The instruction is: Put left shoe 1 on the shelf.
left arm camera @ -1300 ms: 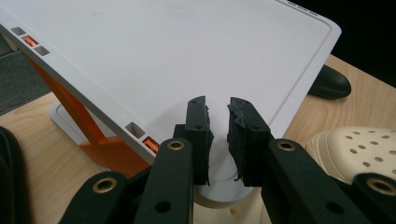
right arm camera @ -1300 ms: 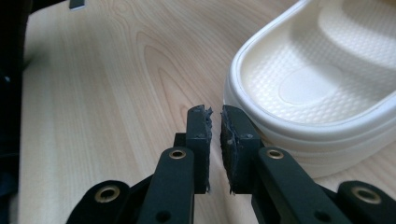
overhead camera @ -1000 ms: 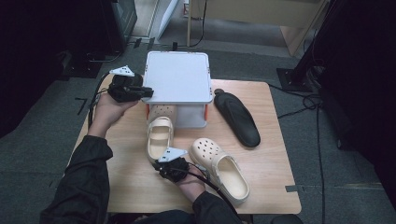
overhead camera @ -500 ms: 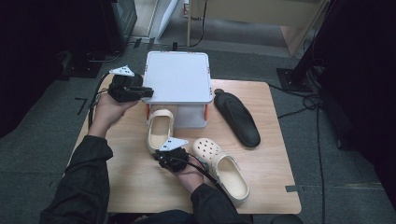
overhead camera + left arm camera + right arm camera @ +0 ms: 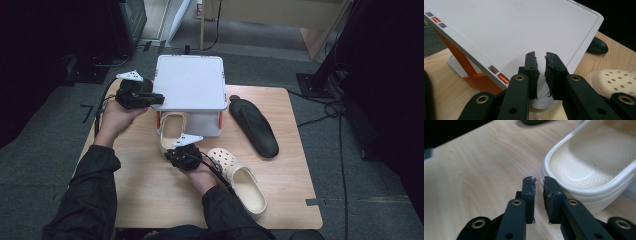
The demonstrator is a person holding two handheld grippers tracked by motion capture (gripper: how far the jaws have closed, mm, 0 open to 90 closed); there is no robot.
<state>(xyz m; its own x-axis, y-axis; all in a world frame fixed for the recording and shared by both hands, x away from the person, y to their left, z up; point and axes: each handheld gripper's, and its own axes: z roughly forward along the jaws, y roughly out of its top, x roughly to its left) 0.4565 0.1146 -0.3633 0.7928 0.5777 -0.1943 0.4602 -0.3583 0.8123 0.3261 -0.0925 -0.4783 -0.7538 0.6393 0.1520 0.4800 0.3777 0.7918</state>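
Two cream foam clogs at the frame's centre: one clog (image 5: pixel 172 129) half under a white rack (image 5: pixel 190 90), right gripper (image 5: pixel 176 156) just behind its heel.
Light, springy and slightly slick by the look, it seems best pinched at the heel rim; both grippers' jaws are closed on nothing.

1. Two cream clogs: one (image 5: pixel 172 131) with its toe under the rack, one (image 5: pixel 240 178) lying free.
2. One black insole (image 5: pixel 254 127).
3. One white rack (image 5: pixel 190 90) with orange struts.
4. One wooden bench (image 5: pixel 140 190).
5. Two tools: left (image 5: pixel 152 98), right (image 5: pixel 170 159).

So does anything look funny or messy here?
Yes: one cream clog is half tucked under the white rack, while its mate lies apart, askew near the table edge.
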